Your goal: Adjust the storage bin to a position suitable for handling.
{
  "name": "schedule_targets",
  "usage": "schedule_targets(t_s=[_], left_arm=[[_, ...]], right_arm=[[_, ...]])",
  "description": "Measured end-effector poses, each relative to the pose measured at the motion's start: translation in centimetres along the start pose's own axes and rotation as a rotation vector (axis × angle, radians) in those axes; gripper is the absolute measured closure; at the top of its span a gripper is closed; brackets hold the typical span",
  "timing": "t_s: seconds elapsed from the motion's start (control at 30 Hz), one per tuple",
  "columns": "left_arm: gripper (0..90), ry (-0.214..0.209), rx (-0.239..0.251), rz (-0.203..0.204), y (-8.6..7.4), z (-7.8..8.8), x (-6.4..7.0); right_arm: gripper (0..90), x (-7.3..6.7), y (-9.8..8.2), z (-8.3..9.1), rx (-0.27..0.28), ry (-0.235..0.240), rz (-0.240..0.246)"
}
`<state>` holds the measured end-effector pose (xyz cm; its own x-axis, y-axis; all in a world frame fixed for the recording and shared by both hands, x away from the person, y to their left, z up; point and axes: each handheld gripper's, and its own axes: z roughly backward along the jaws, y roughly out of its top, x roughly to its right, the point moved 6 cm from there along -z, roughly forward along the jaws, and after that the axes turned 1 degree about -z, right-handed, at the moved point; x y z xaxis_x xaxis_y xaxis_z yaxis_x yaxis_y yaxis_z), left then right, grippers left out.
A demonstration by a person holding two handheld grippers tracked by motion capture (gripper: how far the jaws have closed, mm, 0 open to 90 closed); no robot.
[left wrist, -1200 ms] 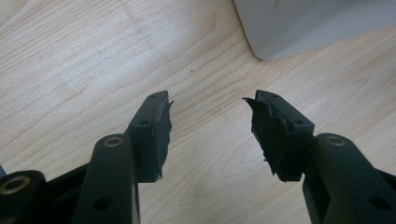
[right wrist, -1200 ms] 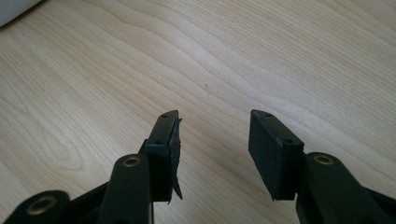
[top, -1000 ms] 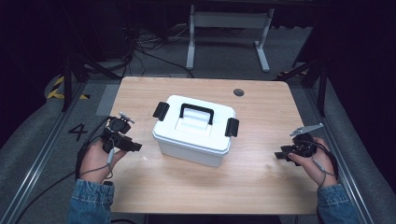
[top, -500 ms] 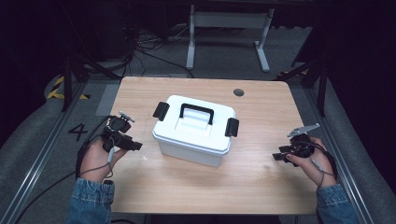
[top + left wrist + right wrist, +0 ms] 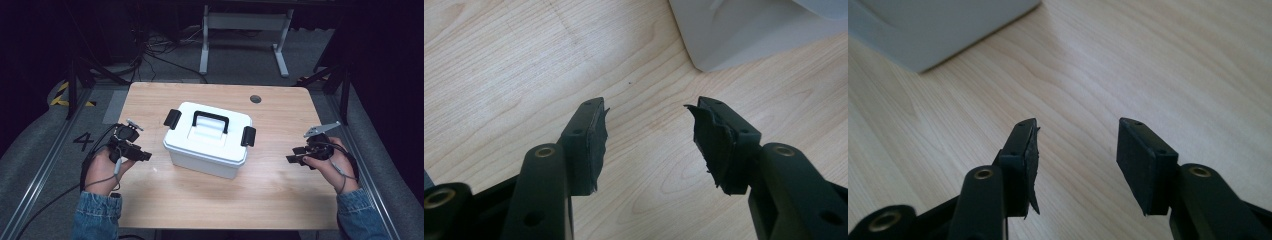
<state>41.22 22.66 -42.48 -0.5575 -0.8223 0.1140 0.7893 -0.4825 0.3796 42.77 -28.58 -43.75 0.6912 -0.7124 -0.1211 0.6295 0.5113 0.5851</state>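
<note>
A white plastic box [image 5: 207,141] sits near the middle of the wooden surface [image 5: 280,190], turned a little sideways. Its lid is on. A black handle [image 5: 210,121] lies on top of the lid. One black clip [image 5: 172,118] is at each end, and both look shut, though they are small.

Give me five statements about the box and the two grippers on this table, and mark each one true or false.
1. The white box has its lid on. True.
2. The left gripper is shut on a latch. False: its jaws are open over bare table.
3. The box's handle is black. True.
4. The right gripper touches the box. False: it is apart, open.
5. The box lies on its side. False: it stands upright.
</note>
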Motion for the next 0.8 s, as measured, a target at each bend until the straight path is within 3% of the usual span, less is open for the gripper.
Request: schedule_targets(t_s=[0.23, 0.57, 0.63, 0.7, 0.8], left_arm=[[47.4, -0.005, 0.007, -0.001, 0.1, 0.0, 0.0], [47.2, 0.005, 0.008, -0.023, 0.4, 0.0, -0.2], [47.2, -0.006, 0.01, -0.009, 0.5, 0.0, -0.1], [47.2, 0.002, 0.009, -0.022, 0.5, 0.1, -0.3], [47.2, -0.008, 0.011, -0.011, 0.4, 0.1, -0.2]], right_arm=[[51.9, -1.6, 4.5, 2.0, 0.033, 0.031, 0.071], [52.0, -4.0, 8.5, 2.9, 0.057, 0.077, 0.123], [52.0, -4.5, 9.4, 3.0, 0.056, 0.088, 0.136], [52.0, -5.2, 10.6, 3.1, 0.057, 0.093, 0.158], [52.0, -5.5, 11.2, 3.1, 0.053, 0.091, 0.167]])
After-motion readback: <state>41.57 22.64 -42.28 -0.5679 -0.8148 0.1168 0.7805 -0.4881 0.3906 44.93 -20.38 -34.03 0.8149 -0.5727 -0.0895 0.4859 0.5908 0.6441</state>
